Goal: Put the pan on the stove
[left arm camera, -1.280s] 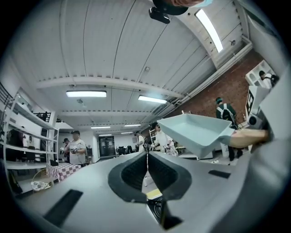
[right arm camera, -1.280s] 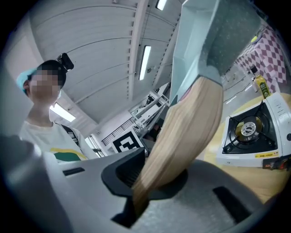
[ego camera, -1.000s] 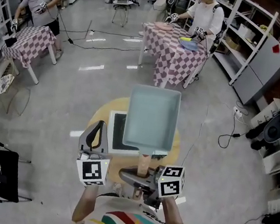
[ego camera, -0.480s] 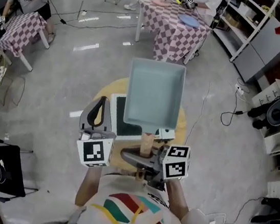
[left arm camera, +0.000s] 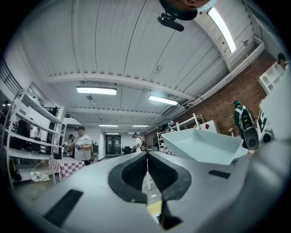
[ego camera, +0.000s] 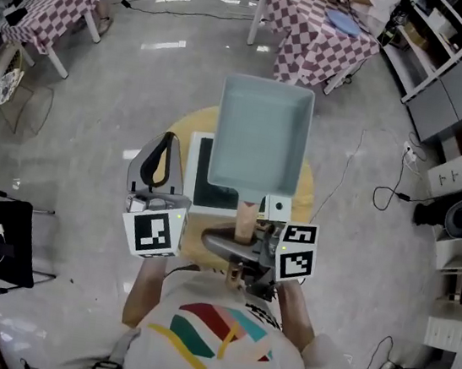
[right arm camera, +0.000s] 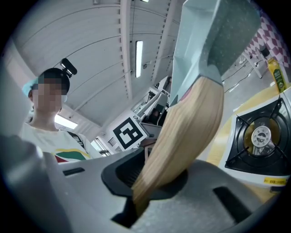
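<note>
Sitting on the round table [ego camera: 307,194], the stove [ego camera: 204,176] lies below the pan [ego camera: 261,141], which appears to be held in the air over it and offset toward its right side. The pan's long axis runs straight away from the person, with its wooden handle [ego camera: 245,221] pointing back into the right gripper [ego camera: 239,245], which is clamped on it. The set-down likely calls for lowering and a slight leftward shift. The left gripper [ego camera: 165,146] hovers beside the pan, its jaws together and empty.

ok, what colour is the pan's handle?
The handle is pale, light-wood tan; it shows best in the right gripper view.
</note>
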`<action>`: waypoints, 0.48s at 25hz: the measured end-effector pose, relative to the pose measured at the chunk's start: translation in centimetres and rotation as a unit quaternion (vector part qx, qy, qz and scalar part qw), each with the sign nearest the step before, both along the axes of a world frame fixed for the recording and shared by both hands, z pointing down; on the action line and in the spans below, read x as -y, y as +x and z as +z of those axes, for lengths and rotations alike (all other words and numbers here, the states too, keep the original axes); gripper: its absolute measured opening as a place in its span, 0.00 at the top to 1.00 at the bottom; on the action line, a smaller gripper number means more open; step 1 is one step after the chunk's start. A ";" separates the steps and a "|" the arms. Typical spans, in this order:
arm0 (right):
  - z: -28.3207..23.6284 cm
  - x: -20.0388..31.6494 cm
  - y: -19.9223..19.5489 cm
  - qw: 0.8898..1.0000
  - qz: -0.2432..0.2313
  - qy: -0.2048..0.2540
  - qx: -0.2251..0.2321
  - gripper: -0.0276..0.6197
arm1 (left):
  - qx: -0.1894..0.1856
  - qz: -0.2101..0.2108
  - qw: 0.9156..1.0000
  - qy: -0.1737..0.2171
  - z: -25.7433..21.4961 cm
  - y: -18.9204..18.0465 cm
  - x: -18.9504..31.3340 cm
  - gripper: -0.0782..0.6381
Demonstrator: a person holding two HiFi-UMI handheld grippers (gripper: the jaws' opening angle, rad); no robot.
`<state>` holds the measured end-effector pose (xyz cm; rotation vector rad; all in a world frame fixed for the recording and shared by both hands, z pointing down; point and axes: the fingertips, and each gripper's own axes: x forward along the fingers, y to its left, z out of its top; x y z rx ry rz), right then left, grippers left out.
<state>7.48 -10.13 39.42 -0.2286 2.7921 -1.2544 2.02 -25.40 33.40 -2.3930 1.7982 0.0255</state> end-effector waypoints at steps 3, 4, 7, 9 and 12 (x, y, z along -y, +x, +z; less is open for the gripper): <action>0.6 0.7 0.5 1.000 -0.003 -0.012 0.009 0.94 | 0.001 -0.006 1.000 0.004 0.1 0.5 0.2 0.88; 1.0 0.8 0.6 1.000 -0.004 -0.018 0.011 0.94 | 0.000 -0.007 1.000 0.003 0.3 0.6 0.2 0.88; 2.4 1.5 0.8 0.999 -0.006 -0.035 0.006 0.94 | 0.000 -0.014 1.000 0.017 0.6 0.5 0.3 0.88; 3.3 1.6 0.8 0.999 -0.011 -0.046 0.006 0.94 | 0.000 -0.017 1.000 0.006 0.9 0.5 0.2 0.88; 3.9 1.9 0.4 0.998 -0.019 -0.063 0.022 0.94 | -0.008 -0.025 1.000 0.002 0.7 0.2 0.3 0.88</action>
